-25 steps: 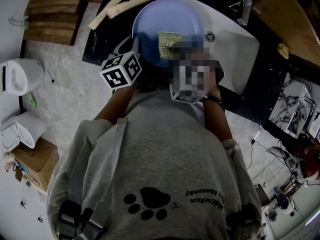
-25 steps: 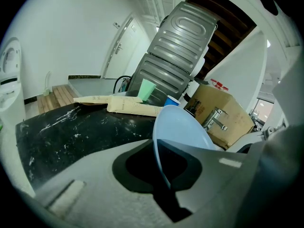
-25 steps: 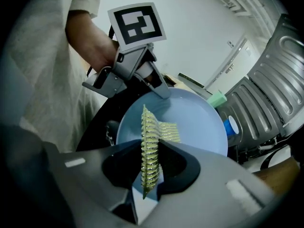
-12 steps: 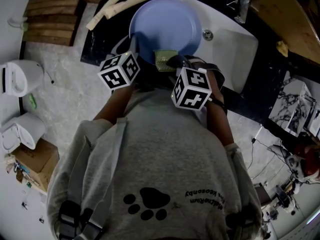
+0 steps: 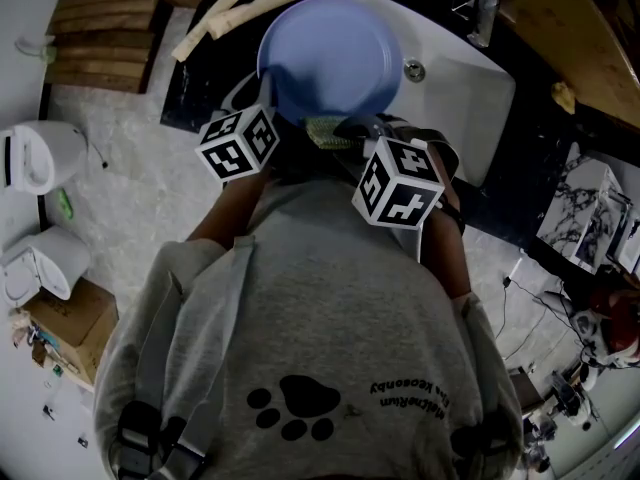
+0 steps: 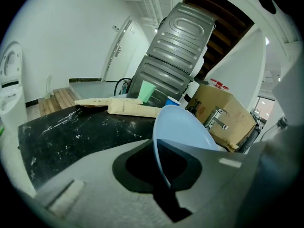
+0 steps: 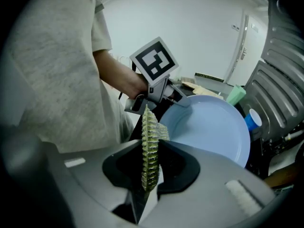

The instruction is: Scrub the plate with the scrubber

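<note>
Firmly, left tongs pinch the plate; right tongs clamp the scrubber; shirt lettering unreadable.

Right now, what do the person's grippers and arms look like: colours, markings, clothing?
The left gripper and right gripper are matte grey and broad-bodied, with a dark recess behind the jaws. Each carries a white cube with black square markers: left cube, right cube. The person wears a light grey short-sleeved T-shirt.

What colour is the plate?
Light blue; the plate shows best in the right gripper view.
</note>
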{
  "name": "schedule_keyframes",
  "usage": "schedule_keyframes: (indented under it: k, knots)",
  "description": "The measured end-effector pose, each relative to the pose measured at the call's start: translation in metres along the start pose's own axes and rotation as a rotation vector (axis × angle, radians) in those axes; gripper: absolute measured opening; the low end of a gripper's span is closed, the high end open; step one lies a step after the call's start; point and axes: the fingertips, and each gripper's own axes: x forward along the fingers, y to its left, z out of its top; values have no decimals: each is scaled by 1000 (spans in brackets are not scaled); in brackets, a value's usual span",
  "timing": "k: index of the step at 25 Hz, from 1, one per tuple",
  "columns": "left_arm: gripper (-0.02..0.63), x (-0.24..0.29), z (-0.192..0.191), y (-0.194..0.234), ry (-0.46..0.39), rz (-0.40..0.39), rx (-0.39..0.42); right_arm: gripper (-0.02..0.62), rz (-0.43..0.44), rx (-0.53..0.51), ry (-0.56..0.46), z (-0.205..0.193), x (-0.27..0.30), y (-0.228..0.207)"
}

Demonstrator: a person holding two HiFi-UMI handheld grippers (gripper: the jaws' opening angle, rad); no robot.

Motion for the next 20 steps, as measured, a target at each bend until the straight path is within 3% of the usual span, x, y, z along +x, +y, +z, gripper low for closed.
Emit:
schedule_keyframes:
  k: [6, 13, 20]
  knots:
    - [18, 1, 0, 0, 0, -1, 0, 75, -248, -59, -65, 12, -31, -46]
    - [18, 0, 0, 0, 4, -1, -1, 77, -592, -251, -11, 12, -52, -100]
    - [18, 1, 0, 0, 9, 1, -2, 77, -712, -291, 24, 11, -59, -126]
